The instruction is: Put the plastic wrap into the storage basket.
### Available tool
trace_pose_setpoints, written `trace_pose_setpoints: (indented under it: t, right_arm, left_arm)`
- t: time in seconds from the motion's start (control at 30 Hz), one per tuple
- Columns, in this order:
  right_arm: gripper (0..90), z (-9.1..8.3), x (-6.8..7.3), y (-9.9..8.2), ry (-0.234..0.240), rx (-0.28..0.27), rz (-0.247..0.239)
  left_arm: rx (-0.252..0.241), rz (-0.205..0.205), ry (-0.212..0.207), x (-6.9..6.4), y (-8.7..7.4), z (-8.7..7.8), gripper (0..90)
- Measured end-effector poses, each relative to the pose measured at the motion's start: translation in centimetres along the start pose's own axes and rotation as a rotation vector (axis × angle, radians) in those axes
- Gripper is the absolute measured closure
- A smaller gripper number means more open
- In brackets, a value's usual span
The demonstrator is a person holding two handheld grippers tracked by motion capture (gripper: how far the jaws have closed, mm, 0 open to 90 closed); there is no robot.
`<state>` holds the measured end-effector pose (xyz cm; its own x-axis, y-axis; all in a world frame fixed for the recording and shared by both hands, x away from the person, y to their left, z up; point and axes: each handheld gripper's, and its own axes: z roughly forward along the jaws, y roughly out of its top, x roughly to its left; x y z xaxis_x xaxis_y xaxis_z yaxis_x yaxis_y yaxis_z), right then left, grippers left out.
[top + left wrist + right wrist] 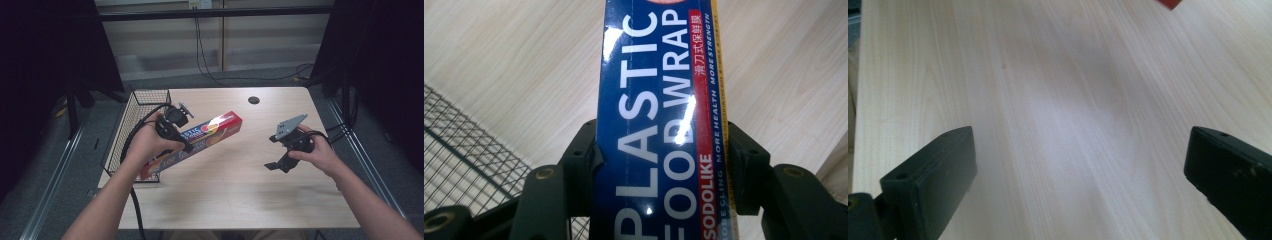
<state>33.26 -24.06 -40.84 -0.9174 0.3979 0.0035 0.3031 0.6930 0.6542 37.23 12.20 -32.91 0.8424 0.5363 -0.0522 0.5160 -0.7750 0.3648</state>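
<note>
at left of centre in the high view, the left gripper (186,145) clamps a plastic wrap box (215,131), held slanting above the table (240,190) beside a wire basket (131,107). at right, the right gripper (275,165) hangs over bare wood, jaws spread wide, nothing between them.

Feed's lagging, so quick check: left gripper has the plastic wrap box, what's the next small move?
Probably carry it left over the wire basket and lower it in: the left gripper is clamped on the plastic wrap box, lifted beside the basket's rim.
</note>
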Motion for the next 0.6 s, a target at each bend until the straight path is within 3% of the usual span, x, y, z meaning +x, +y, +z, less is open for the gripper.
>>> trace_pose_setpoints:
  t: [0.6]
  right_arm:
    - [0.0,0.3,0.4,-0.2,-0.015,-0.01,0.006]
  left_arm:
    - [-0.025,-0.123,0.038,2.0,-3.2,-1.5,43.6]
